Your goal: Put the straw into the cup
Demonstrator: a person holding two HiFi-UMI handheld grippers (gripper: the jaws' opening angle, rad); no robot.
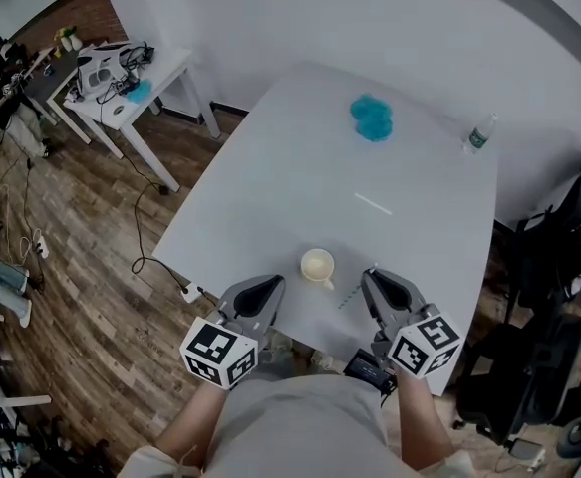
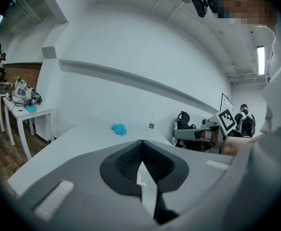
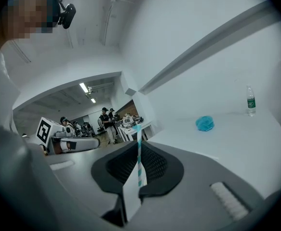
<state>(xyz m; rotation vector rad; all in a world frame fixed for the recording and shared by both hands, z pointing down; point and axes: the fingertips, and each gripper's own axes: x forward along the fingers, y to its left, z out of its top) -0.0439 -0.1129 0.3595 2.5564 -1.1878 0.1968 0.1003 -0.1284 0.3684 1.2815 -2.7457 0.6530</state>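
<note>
Head view: The right gripper (image 1: 372, 277) is over the near edge of the table (image 1: 270, 167) with the striped straw (image 1: 348, 298) at its tips. The straw slants just beside the cup (image 1: 317, 265) and is outside it. The cup stands upright close to the near edge, between the two grippers. The left gripper (image 1: 273, 284) is just left of the cup, and contact cannot be told from here. Toward the far edge lies a blue lump (image 1: 372, 118). A bottle (image 1: 479, 134) stands upright near the far right corner, and a thin white strip (image 1: 373, 203) lies mid-table. Nothing stands between straw and cup.

Left gripper view: The left gripper (image 2: 141, 142) has its jaws together at the tips. A pale sliver shows in the gap below them; what it is cannot be told. Beyond are the blue lump (image 2: 119, 128) and the bottle (image 2: 152, 124), well apart from the gripper. The right gripper (image 2: 188, 134) is level at the right.

Right gripper view: The right gripper (image 3: 139, 146) is clamped on the straw (image 3: 140, 165), which stands upright across the jaws, its top clear above the tips. The left gripper (image 3: 77, 143) is at the left, with the blue lump (image 3: 205, 123) and the bottle (image 3: 250, 100) toward the far edge.
</note>
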